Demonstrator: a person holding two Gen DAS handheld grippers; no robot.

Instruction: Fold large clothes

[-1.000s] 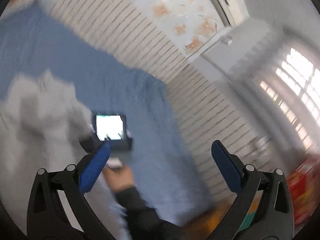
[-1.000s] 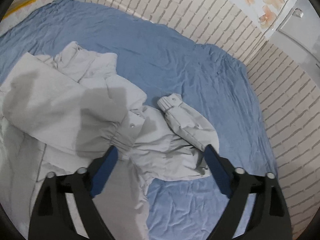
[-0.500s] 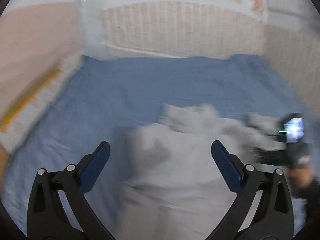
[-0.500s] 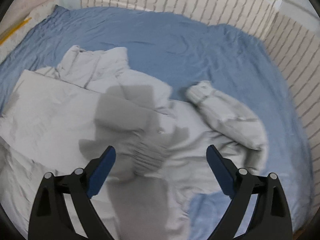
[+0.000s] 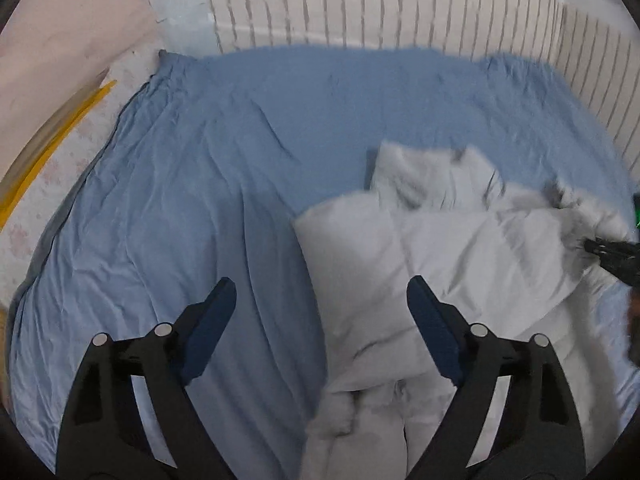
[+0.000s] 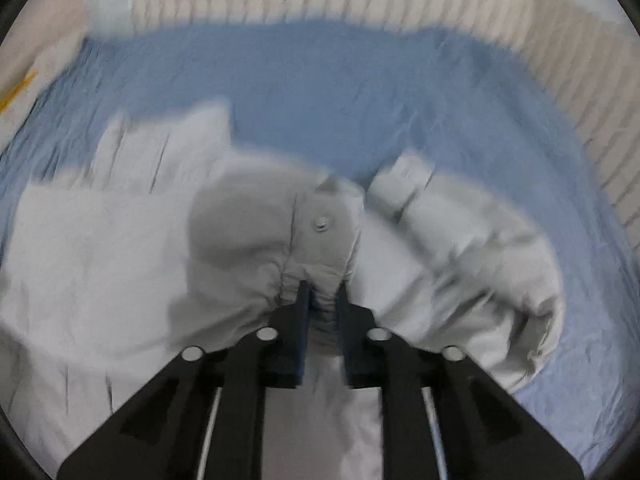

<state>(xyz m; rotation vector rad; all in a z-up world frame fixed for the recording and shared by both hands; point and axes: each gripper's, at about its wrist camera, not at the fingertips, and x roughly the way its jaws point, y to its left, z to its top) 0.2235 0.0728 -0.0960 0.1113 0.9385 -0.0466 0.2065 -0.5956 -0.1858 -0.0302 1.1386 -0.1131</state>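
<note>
Both wrist views downward, sharing jacket (image 5: 460, 248)

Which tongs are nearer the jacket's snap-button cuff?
Right. The right tongs are closing on the snap-button cuff; the left tongs hang apart over the jacket's edge.

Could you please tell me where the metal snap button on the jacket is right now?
In the right wrist view, the snap button sits centre frame on the gathered cuff, just above the right gripper closing on it.

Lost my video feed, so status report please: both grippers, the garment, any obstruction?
Right gripper closing on pale grey padded jacket at its gathered cuff. Left gripper closing, nothing between jaws, over jacket's edge. Blue bedsheet otherwise bare.
</note>
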